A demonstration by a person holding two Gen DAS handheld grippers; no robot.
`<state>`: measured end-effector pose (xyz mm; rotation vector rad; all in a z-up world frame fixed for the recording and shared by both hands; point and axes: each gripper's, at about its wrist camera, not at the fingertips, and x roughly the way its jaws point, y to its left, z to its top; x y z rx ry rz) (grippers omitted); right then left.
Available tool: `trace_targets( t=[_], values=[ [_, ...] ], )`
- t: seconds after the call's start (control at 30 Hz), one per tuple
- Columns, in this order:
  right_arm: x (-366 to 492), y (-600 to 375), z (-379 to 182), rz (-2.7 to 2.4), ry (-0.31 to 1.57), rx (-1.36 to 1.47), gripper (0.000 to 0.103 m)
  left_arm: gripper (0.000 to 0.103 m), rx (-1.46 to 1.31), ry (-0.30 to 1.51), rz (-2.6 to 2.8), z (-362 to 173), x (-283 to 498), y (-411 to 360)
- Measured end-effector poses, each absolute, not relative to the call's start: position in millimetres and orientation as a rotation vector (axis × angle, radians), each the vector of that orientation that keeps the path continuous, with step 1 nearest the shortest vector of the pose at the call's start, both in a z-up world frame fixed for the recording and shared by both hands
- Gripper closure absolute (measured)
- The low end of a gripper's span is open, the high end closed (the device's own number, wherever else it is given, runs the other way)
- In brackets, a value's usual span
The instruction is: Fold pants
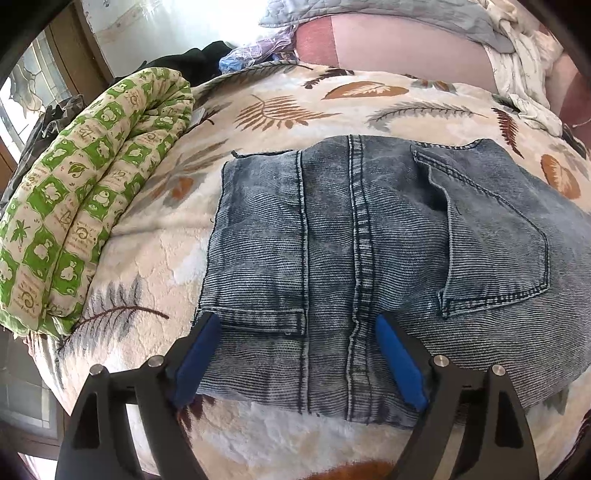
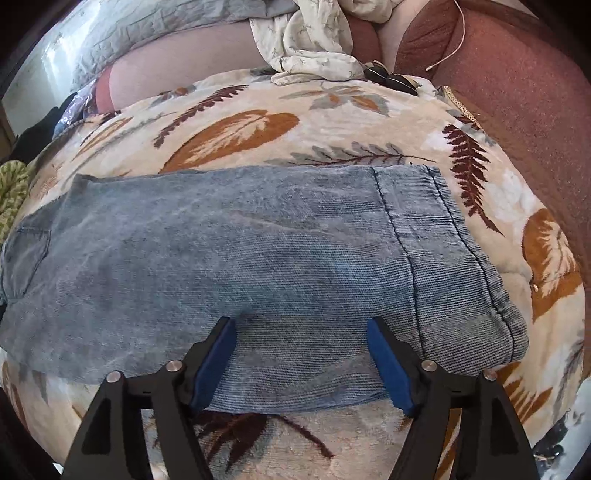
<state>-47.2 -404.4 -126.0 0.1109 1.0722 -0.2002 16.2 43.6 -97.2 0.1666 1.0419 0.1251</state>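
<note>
Faded blue jeans [image 1: 369, 229] lie flat, folded lengthwise, on a cream blanket with a leaf print [image 1: 295, 107]. The left wrist view shows the waist end, with a back pocket [image 1: 495, 236] and the centre seam. My left gripper [image 1: 295, 319] is open, its blue pads [image 1: 199, 362] standing wide apart over the near edge of the denim without pinching it. The right wrist view shows the leg end of the jeans [image 2: 258, 251], with the hem [image 2: 454, 236] at the right. My right gripper [image 2: 300, 322] is also open just above the near edge, and its pads [image 2: 391, 365] are clear of the fabric.
A rolled green-and-cream quilt [image 1: 85, 206] lies along the blanket's left side. Dark clothes [image 1: 192, 62] and a grey quilt [image 1: 388, 18] sit at the back. A crumpled white cloth [image 2: 314, 40] and a reddish-brown cushion [image 2: 517, 92] border the far right.
</note>
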Motion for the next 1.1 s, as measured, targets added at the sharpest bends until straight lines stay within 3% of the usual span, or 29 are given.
trace_targets(
  t=[0.17,0.27,0.47,0.57,1.1],
  values=[
    [-55,-404,-127,-0.211,1.072,0.111,0.022,0.0,0.126,1.079,0.18,-102,21,53],
    [-55,-403,-127,-0.222,1.081,0.111,0.02,0.0,0.065,1.096,0.183,-101,20,59],
    [-49,-398,-129,-0.224,1.105,0.118,0.01,0.001,0.204,1.055,0.189,-88,10,38],
    [-47,-398,-125,-0.245,1.105,0.132,0.009,0.001,0.271,0.985,0.162,-71,1,24],
    [-92,-392,-30,-0.277,0.7,0.251,0.009,0.001,0.351,0.643,0.008,41,-45,-44]
  ],
)
